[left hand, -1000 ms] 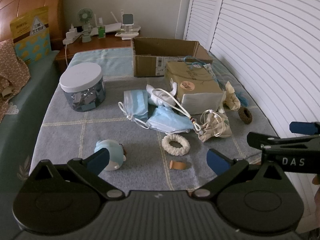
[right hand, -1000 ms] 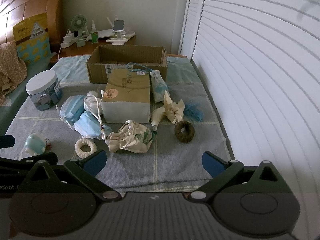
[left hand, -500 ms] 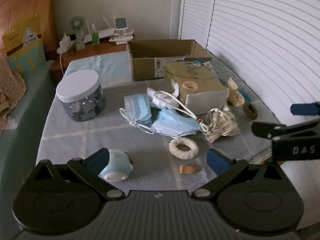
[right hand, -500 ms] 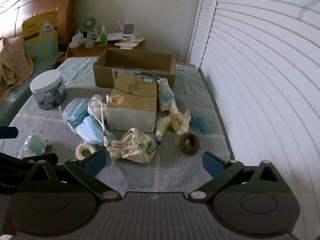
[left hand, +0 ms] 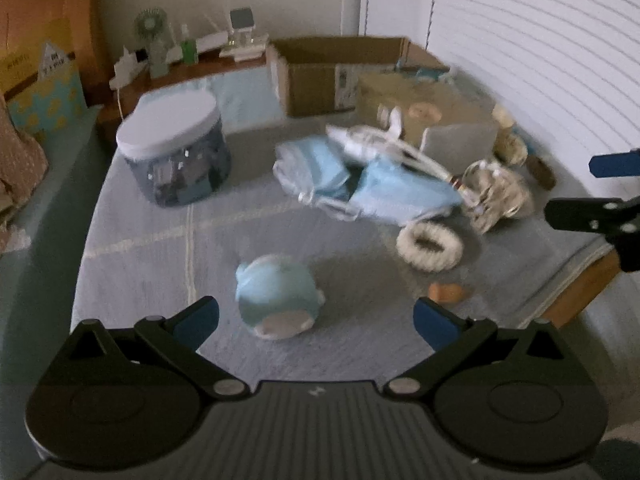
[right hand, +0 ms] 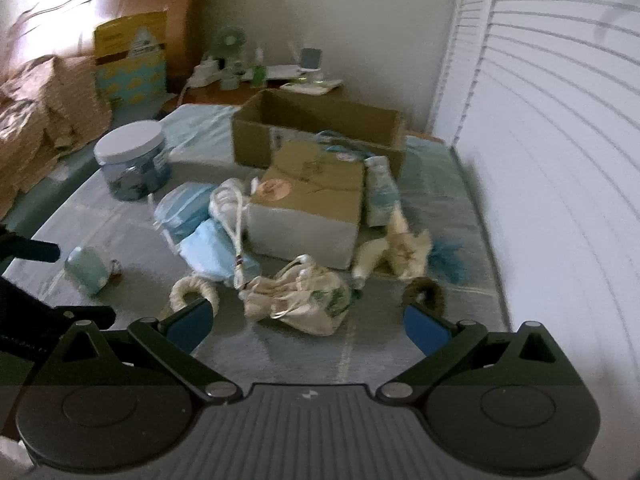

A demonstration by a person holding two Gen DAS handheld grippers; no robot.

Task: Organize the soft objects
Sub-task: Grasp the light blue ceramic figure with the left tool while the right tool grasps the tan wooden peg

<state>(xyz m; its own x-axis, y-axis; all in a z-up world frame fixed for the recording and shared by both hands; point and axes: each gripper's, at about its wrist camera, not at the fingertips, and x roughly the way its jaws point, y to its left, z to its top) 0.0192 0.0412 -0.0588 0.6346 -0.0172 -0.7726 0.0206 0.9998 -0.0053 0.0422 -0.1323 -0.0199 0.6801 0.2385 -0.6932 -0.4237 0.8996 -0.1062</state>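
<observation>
Nothing sorted yet: plush [left hand: 276,300], masks [left hand: 360,184] and pouch [right hand: 300,300] lie loose; box [right hand: 320,128] looks empty; both grippers' fingers apart.

A plain cream wall [right hand: 360,20] stands behind, white louvered doors [right hand: 560,120] on the right, a wooden headboard [right hand: 80,8] on the left.
</observation>
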